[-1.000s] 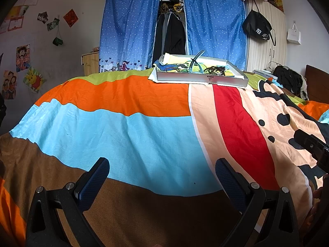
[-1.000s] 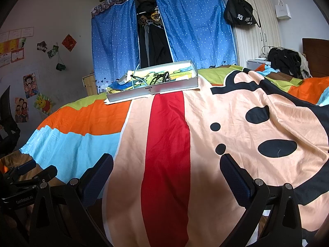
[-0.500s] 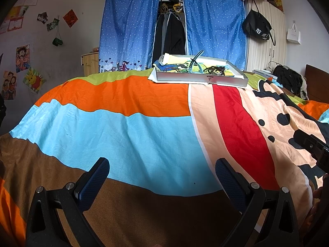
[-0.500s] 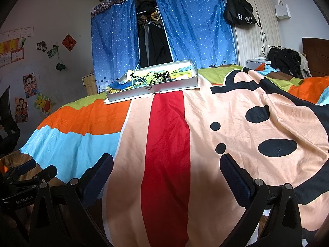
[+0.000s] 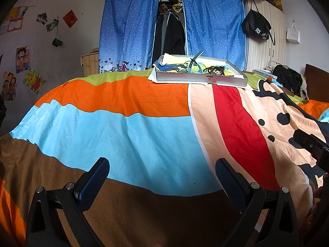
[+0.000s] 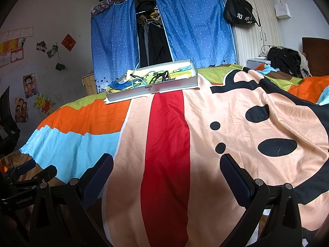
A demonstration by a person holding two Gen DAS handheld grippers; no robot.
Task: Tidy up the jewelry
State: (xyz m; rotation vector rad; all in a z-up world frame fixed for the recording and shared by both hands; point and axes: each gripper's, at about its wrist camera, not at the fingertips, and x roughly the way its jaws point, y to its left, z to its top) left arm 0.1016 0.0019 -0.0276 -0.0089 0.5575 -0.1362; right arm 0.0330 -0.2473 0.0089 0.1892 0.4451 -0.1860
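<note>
Both tongs, left (image 5: 162, 171) and right (image 6: 166, 167), spread wide, holding nothing, low over the bed (image 5: 144, 138). Jewelry (image 5: 213, 69) heaped in the tray (image 5: 201, 79) far across it. Likely trouble: tangled beads dragging neighbours out, tray sliding on soft bedding.

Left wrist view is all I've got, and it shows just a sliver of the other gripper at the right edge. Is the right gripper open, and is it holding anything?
Observer: The right gripper is open, with nothing between its fingers.
Operator: What's under it?
Observer: The bedspread's red stripe, which runs between the two fingers toward the far end of the bed.
Operator: And the tray from that side?
Observer: The grey tray sits at the far end of that stripe, well ahead of the gripper. A black bead string lies inside it near the middle.
</note>
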